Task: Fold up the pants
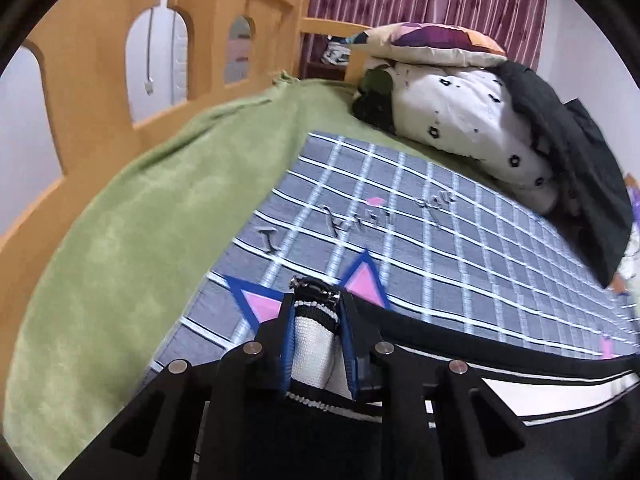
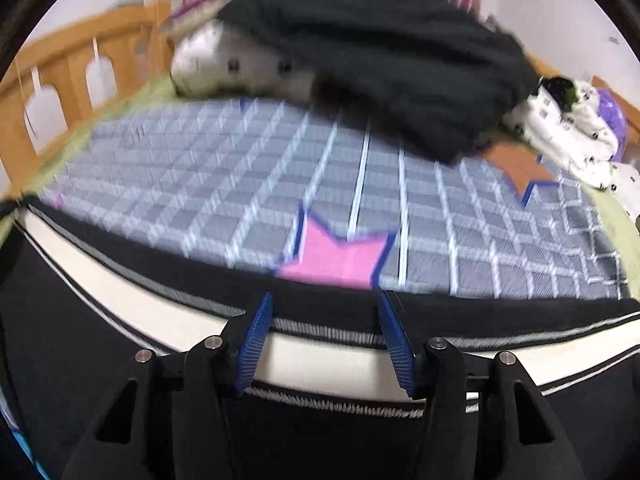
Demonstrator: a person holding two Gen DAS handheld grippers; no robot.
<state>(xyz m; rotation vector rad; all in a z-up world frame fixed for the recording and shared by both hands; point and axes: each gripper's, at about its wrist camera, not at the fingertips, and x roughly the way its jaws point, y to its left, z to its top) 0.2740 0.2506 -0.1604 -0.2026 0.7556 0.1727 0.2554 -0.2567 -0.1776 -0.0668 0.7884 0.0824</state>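
The pants (image 1: 520, 392) are black with a broad white side stripe and lie along the near edge of a grey checked mat (image 1: 400, 216). My left gripper (image 1: 316, 300) is shut on a bunched end of the pants, white and black fabric pinched between its blue pads. In the right wrist view the pants (image 2: 320, 356) stretch across the frame. My right gripper (image 2: 326, 300) stands open over the pants' far edge, fabric lying between and under its fingers. That view is blurred.
The mat lies on a green blanket (image 1: 132, 232) on a wooden bed with a railing (image 1: 92, 64). A white spotted duvet (image 1: 460, 120), a pillow and a black garment (image 2: 380, 60) are piled at the far end. A curtain hangs behind.
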